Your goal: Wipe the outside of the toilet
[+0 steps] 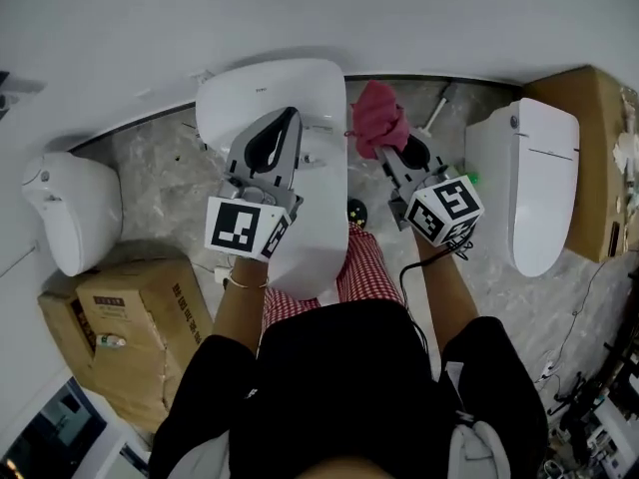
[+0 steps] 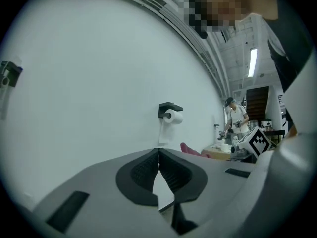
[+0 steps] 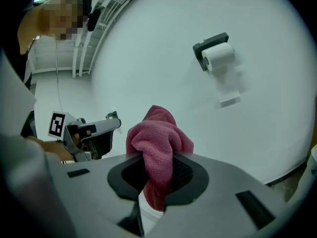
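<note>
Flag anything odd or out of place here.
Nothing looks spilled or broken. The pink woven cloth is bunched in the right tool beside the white ceramic toilet; the left tool is shut and empty.

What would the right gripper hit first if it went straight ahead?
Probably the white wall, below and left of the toilet roll. Only the pink cloth held by the right gripper sits in between, though depth is unclear.
</note>
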### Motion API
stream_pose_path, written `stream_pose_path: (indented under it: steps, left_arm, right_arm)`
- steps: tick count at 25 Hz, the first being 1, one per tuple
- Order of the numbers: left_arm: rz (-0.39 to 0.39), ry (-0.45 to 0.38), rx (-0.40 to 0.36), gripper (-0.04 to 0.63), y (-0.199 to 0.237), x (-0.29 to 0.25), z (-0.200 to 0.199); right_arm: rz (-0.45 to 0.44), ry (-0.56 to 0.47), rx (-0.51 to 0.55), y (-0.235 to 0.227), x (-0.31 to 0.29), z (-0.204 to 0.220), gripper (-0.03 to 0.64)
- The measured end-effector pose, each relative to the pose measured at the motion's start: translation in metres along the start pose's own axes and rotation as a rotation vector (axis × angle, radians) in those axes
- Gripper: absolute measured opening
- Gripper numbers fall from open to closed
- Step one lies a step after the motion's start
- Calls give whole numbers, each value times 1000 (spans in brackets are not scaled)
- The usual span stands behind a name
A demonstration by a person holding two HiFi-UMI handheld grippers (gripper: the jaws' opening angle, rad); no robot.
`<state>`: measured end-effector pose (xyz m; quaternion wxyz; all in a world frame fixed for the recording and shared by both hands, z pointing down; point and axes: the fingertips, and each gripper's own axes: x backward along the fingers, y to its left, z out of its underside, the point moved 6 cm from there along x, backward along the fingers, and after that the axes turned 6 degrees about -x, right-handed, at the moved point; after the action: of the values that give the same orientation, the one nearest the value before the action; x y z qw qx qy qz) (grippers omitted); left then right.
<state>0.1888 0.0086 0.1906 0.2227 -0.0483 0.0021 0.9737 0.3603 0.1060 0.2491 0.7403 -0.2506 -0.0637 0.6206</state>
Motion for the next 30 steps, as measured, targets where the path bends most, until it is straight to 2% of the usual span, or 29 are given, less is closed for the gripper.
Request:
stream_pose_path:
  steps: [4,6,8,13,20,22,25,30]
  left_arm:
    - [-50,30,9,9,-5,-34,8]
    - [-69,34,-23,9,-5,-47,7]
    - [-68,24,-50,9,-6,-59,7]
    - [-55,5,-39,9,-9,-77,18]
    - [-97,86,-13,9,-5,-69,50]
    - [-90,112,-12,11,-4,-67,60]
    - [-37,109,-37,9,-7,-74,67]
    - [-19,79,35,9,-6,-90,84]
  right_arm:
    - [-29,54,-20,-51,-21,2,78]
    - [-44,66,-37,-64,-33,6,78]
    - [-58,87,-44,-74,-44,11,78]
    - [-92,144,-44,-93,-76,37,78]
    - [-77,172,-65,-111,-123,80,78]
    - [-63,179,-53,-115,-137,89,78]
    - [-36,182,-44,-123,-150,100,78]
    - [-42,202,-17,-131,-162,114,78]
